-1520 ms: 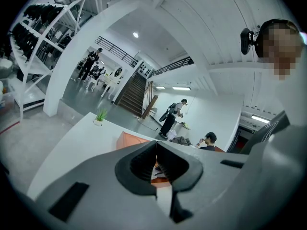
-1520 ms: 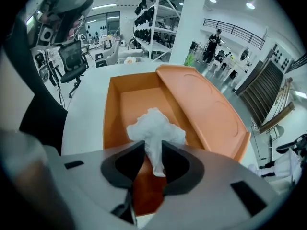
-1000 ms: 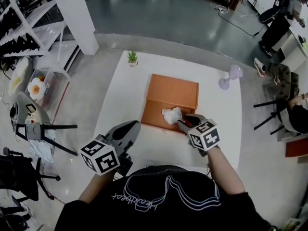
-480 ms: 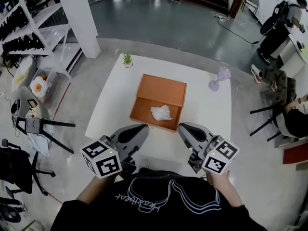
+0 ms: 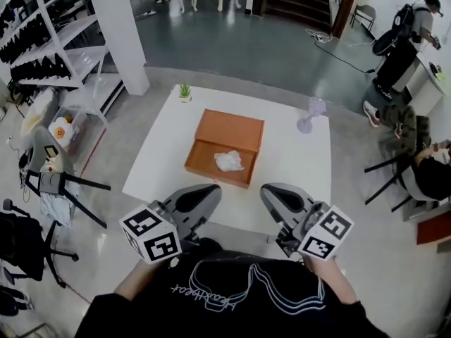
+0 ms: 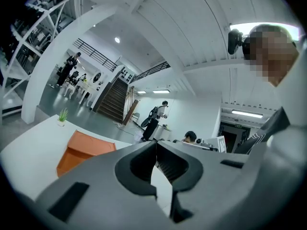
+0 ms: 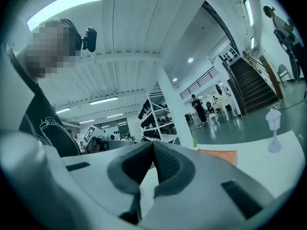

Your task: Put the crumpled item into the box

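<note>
Orange box (image 5: 215, 176): it is set open on the white table (image 5: 299, 178), straight ahead of both grippers and well apart from them, with its lid (image 5: 232, 129) laid back on the far side.
Crumpled item (image 5: 229, 161): a white wad is seen inside the box, ahead of the gap between the two grippers and touched by neither.
Left gripper (image 5: 210, 189): its jaws are brought together with nothing held between them.
Right gripper (image 5: 270, 189): its jaws are likewise pressed together and nothing is carried.
Task state: the placing is judged done, since the item is already contained.
Risk: the light wad could be pulled back out if it were snagged by a jaw sent forward again.
Risk, second: the shallow box could be shoved across the smooth table if it were knocked.
Writing: looping script is printed across the black shirt (image 5: 232, 294), but it cannot be read with confidence.
Markers: only black-and-white square patterns are carried on the marker cubes (image 5: 151, 232); no brand is made out anywhere.
</note>
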Tool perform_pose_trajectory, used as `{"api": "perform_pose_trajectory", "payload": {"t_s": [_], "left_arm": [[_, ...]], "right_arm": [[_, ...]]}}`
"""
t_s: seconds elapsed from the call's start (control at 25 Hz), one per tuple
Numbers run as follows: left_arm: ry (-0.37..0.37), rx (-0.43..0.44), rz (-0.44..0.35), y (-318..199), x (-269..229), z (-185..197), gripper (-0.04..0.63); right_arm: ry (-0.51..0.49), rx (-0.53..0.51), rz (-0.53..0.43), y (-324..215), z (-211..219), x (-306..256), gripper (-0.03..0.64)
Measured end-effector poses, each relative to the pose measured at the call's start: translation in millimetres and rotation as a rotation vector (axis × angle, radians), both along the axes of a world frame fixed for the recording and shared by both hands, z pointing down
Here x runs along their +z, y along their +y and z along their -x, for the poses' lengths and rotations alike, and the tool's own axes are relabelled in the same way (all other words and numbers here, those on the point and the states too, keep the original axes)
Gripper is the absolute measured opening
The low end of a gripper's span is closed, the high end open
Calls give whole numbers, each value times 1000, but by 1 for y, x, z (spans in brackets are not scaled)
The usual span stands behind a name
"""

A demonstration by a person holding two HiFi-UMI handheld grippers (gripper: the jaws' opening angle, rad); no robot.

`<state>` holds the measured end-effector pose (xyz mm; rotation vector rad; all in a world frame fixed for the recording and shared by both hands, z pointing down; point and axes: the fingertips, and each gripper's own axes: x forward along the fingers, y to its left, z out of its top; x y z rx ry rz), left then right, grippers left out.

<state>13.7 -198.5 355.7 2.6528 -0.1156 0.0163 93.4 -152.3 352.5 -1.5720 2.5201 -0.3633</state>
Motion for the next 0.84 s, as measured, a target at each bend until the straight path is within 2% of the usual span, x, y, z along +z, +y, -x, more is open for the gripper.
{"api": "perform_pose_trajectory", "payload": {"t_s": [0.28, 0.84], "left_arm": [[31, 6, 6, 8, -3, 0, 6], [11, 15, 36, -5, 12, -7, 6]], "right_arm": [[59, -10, 27, 6, 5, 6, 3], [111, -38, 71, -11, 5, 20, 3]]}}
